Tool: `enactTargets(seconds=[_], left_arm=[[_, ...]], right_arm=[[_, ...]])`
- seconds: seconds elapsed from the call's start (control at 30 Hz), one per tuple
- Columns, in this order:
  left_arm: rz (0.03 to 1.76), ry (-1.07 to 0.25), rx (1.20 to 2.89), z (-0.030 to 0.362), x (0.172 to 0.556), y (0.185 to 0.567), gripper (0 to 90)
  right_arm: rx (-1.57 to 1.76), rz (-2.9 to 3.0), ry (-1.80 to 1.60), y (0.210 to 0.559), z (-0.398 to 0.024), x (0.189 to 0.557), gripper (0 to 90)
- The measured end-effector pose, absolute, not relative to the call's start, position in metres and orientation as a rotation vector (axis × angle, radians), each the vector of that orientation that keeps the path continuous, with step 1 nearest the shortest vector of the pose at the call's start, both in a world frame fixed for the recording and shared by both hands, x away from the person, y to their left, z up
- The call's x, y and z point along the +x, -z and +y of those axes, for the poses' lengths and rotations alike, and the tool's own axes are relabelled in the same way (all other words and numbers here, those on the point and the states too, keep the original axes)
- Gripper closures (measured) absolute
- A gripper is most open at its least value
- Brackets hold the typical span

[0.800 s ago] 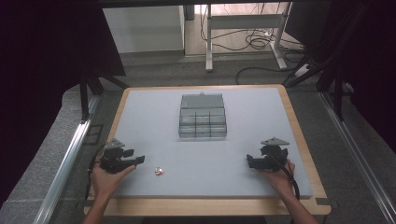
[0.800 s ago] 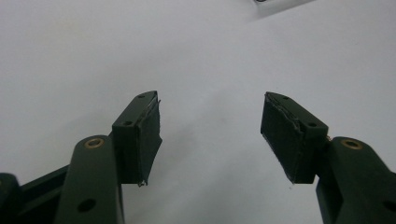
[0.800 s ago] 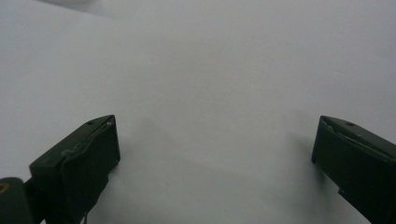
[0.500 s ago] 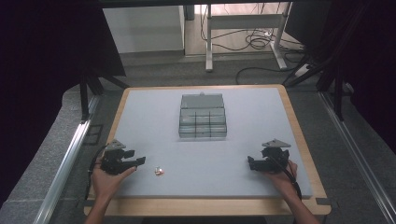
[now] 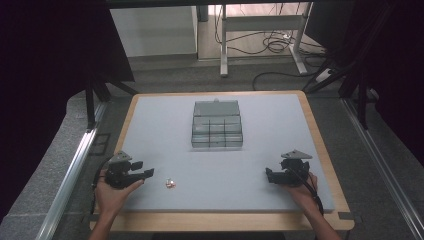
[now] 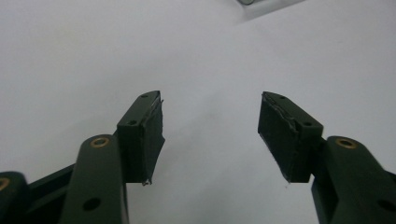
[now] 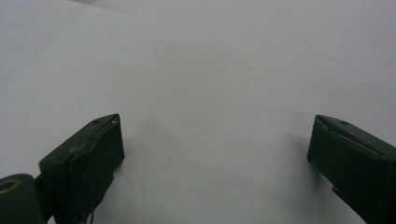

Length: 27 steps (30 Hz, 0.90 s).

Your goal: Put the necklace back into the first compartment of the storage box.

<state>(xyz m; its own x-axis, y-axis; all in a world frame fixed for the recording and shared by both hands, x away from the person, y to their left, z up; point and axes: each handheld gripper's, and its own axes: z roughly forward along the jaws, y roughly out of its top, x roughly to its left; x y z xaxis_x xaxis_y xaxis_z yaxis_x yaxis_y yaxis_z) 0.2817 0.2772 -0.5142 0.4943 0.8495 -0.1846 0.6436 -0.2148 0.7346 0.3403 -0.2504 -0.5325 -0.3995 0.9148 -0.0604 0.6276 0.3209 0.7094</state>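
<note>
A small trinket (image 5: 170, 184) is seen untouched on the grey table (image 5: 270, 125), at three o'clock of the wide-open, empty left gripper (image 5: 148, 173); the clear box (image 5: 217, 125) awaits, the right gripper (image 5: 268, 175) likewise spread.

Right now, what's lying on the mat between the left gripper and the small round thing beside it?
Nothing: in the high view, bare grey mat separates the open left gripper from the small reddish round object.
</note>
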Motion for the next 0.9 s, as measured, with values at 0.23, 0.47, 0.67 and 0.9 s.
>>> enactTargets(seconds=[0.23, 0.47, 0.67, 0.9], left_arm=[[1.216, -0.346, 1.963, 0.27, 0.282, 0.508, 42.9], [1.198, -0.338, 1.959, 0.265, 0.282, 0.501, 43.3], [1.169, -0.326, 1.965, 0.259, 0.282, 0.496, 43.4], [1.128, -0.307, 1.981, 0.245, 0.282, 0.491, 43.9]], right_arm=[[1.352, 2.149, -0.844, 0.532, -0.252, 0.339, 4.8], [1.35, 2.148, -0.846, 0.532, -0.252, 0.338, 5.4], [1.346, 2.146, -0.848, 0.532, -0.252, 0.338, 5.4], [1.345, 2.145, -0.847, 0.532, -0.252, 0.337, 5.8]])
